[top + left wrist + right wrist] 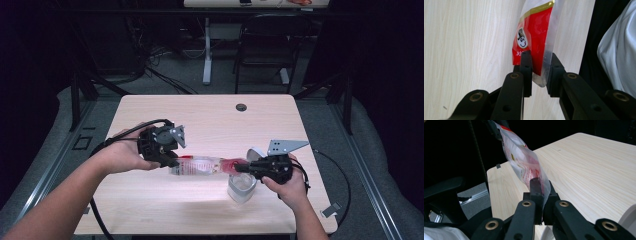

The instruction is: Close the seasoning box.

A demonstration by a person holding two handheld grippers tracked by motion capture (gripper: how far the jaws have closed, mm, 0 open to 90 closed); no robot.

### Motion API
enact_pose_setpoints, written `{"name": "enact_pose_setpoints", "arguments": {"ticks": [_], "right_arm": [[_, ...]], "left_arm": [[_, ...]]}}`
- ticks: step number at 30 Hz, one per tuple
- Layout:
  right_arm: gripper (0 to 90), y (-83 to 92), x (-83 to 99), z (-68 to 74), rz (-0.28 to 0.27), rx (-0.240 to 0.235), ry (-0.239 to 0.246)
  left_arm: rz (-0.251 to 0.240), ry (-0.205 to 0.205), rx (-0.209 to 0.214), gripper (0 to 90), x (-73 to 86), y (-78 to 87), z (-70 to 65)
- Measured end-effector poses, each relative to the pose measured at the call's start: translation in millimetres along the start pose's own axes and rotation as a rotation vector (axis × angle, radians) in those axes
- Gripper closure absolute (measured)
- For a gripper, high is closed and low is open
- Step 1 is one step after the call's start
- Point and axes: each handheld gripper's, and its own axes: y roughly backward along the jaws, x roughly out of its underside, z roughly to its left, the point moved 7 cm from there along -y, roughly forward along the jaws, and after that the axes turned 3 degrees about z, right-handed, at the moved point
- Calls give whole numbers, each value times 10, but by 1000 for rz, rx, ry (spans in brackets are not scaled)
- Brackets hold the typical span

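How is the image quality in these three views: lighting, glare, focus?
High view: the table is brightly lit while the surroundings are dark; the packet looks washed out and soft. Left gripper view: the packet's print is sharp, with a shadow beside it. Right gripper view: the near jaws are sharp, the packet blurs with distance, and the room behind is black.

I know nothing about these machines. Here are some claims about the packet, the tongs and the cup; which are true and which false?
1. The red and clear packet is stretched between the two tongs. True.
2. The right tongs are clamped on one end of the packet. True.
3. The packet lies flat on the table, untouched. False: both ends sit between jaws, the left tongs at the other end.
4. A white cup stands on the table near the right tongs. True.
5. The table top is glossy black. False: it is pale wood grain.
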Motion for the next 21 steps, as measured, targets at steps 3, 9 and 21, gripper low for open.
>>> {"name": "enact_pose_setpoints", "arguments": {"ticks": [3,9,21], "right_arm": [[897,9,-2,3,1,0,-1],[897,18,5,-1,3,-1,-1],[897,18,23,-15,0,0,-7]], "left_arm": [[2,-2,-3,786,-15,9,-2],[8,-9,-8,786,-36,20,0],[19,-16,-10,786,-57,40,-3]]}}
